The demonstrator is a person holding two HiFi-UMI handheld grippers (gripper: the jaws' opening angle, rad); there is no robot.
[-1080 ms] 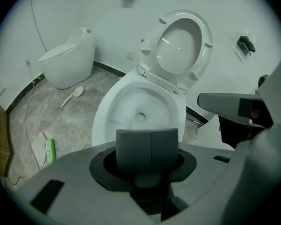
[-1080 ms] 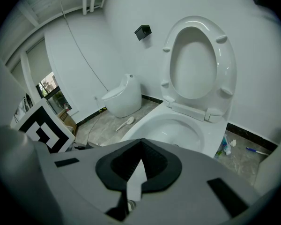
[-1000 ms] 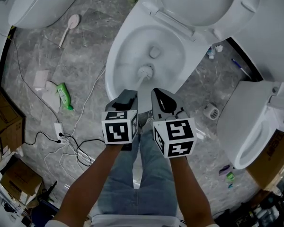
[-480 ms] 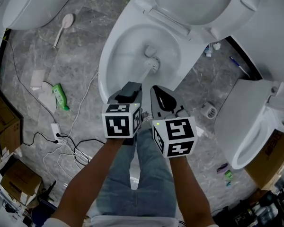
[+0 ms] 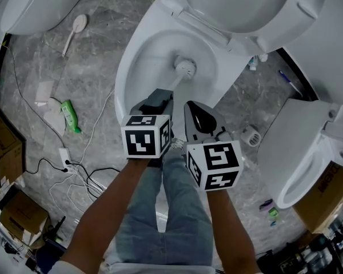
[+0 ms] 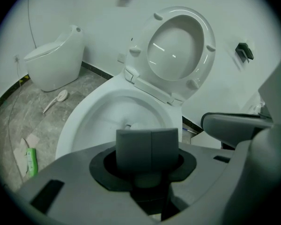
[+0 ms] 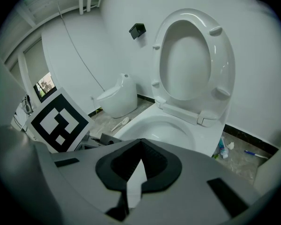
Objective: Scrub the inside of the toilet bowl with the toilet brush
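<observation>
The white toilet bowl stands open, its seat and lid raised. The toilet brush head rests low inside the bowl near the outlet, and its handle runs back to my left gripper. That gripper is shut on the grey brush handle, just above the bowl's near rim. In the left gripper view a bit of the brush head shows past the handle. My right gripper hovers beside the left one, shut with nothing held; its pads meet over the bowl.
A second toilet stands at the far left and a third at the right. On the grey floor lie a green bottle, a white long-handled scoop, cables, cardboard boxes and a floor drain.
The brush head has slid from the bowl's near slope deeper towards the outlet. Both grippers stayed side by side over the near rim.
</observation>
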